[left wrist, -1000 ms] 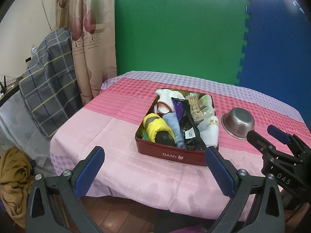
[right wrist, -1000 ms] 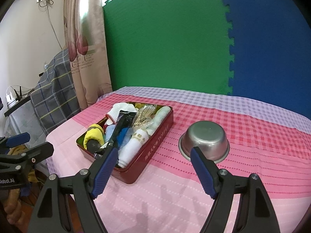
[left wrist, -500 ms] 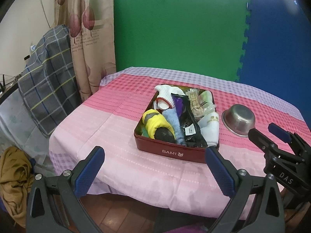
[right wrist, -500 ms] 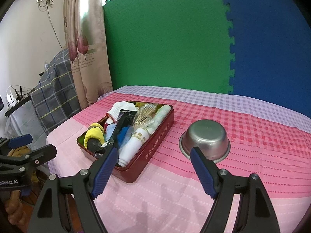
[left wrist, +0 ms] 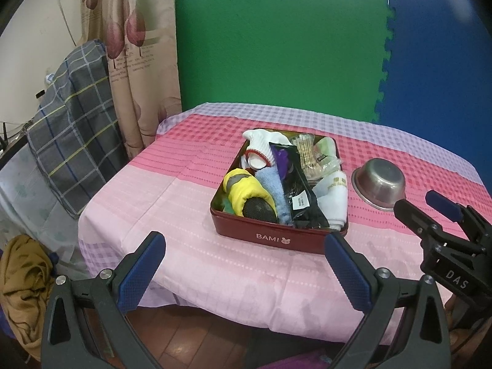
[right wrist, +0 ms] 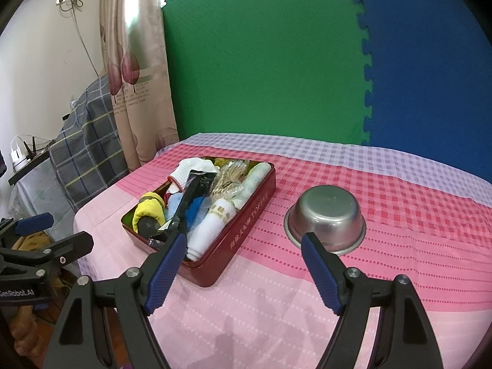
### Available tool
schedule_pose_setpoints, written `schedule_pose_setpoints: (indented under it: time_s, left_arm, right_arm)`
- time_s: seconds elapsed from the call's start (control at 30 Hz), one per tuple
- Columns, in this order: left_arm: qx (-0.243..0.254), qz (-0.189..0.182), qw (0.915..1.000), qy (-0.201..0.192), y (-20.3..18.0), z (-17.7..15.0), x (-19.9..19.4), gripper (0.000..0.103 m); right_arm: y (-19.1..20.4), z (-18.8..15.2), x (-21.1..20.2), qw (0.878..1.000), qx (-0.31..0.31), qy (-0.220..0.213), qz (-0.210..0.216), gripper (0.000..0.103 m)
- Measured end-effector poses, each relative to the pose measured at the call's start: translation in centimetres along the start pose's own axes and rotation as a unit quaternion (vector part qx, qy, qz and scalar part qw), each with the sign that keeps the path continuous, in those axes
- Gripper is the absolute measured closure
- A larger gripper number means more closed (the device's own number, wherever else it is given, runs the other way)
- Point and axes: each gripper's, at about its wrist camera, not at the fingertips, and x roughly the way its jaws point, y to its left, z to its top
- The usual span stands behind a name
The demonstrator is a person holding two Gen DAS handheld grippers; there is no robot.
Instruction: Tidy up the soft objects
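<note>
A dark red tin on the pink checked tablecloth holds soft things: a yellow and black glove, a white glove, a light blue cloth, a rolled white towel, a black packet and wrapped snacks. My left gripper is open and empty, off the table's front edge. My right gripper is open and empty above the cloth, between the tin and a steel bowl.
The right gripper shows in the left wrist view; the left one shows in the right wrist view. A plaid cloth, a curtain and a mustard cloth lie left of the table. Green and blue foam mats back it.
My left gripper has drawn back and risen a little, so the tin looks farther away. My right gripper has barely moved. Both stay open.
</note>
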Motion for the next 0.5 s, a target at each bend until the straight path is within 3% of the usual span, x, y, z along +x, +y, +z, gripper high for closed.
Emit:
schedule_pose_setpoints:
  time_s: [0.27,0.4,0.5]
  left_arm:
    - [0.007,0.014,0.9994,-0.033,-0.1,-0.4,-0.2,0.001]
    - [0.013,0.020,0.9994,-0.026,-0.3,-0.3,-0.2,0.001]
    - [0.012,0.013,0.9998,-0.008,-0.2,-0.2,0.1,0.001]
  right_arm:
    - [-2.9,-0.4,-0.5,1.000,0.009,0.011,-0.014,0.023]
    - [-8.9,-0.5,-1.8,0.997,0.027,0.007,-0.077,0.023]
    - [-16.1,-1.1,-2.6,0.987,0.072,0.021,-0.140,0.023]
